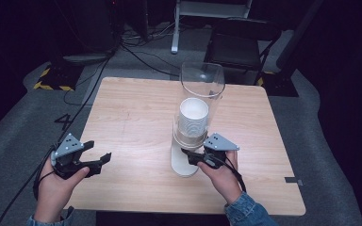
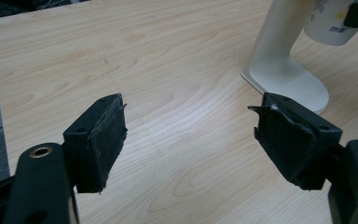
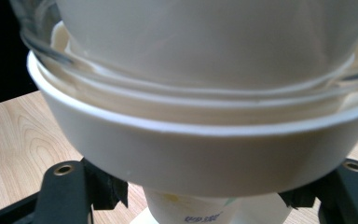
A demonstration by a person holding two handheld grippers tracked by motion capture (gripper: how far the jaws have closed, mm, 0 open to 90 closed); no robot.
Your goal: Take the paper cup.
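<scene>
Right gripper [image 1: 193,157] pinches bottom cup [image 3: 205,210] under dispenser [image 1: 195,113], near tabletop's front edge; cup axis vertical. Left gripper [image 1: 96,160] spread, well left, empty.

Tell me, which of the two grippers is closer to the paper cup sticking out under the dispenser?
Right. The right gripper has its jaws closed on either side of the paper cup below the dispenser's white collar. The left gripper hangs open over bare table, well off to the side.

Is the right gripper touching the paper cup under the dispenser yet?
Touching. In the right gripper view, the right gripper has a jaw against each side of the paper cup poking out below the dispenser collar.
</scene>
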